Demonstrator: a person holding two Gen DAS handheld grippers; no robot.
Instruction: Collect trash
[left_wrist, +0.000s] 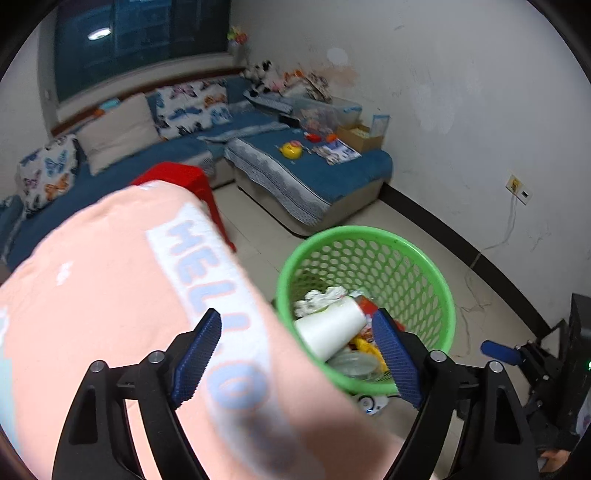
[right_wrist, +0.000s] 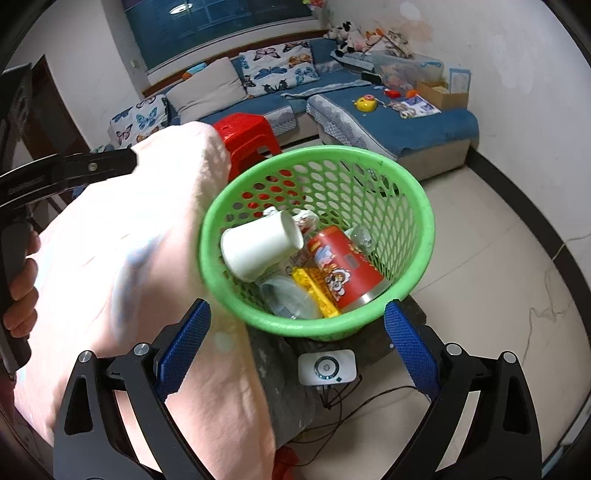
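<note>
While both grippers hang over the bin (right_wrist: 369, 162), neither holds anything: the left gripper (left_wrist: 295, 354) stands wide open with only air and a pink sleeve (left_wrist: 110, 295) between its blue pads, and the right gripper (right_wrist: 297, 345) is spread just as wide with nothing in its grip.

The trash lies inside the green mesh bin, which stands on the tiled floor near a red stool (right_wrist: 247, 134) and a blue sofa (right_wrist: 424, 122). On top sits a white paper cup (right_wrist: 258, 247), tipped on its side with its mouth toward the far wall. Beside it lies a red printed can (right_wrist: 341, 266), also tilted, touching a yellow wrapper (right_wrist: 316, 291) and a clear plastic lid or container (right_wrist: 288, 295). Crumpled white paper shows behind the cup.

Judging by looks, everything here is light. The cup is thin and would crush under a firm squeeze, so it is best taken across its wall near the rim, gently. The can looks stiffer and smooth, likely to slip unless gripped squarely across its body. The wrapper is limp and would need pinching at an edge. The bin itself is flexible plastic, light even when loaded; its rolled rim is the natural place to take hold, though a one-sided grip could tip it.

A small white device (right_wrist: 327, 367) with a cable lies on the floor just in front of the bin.
</note>
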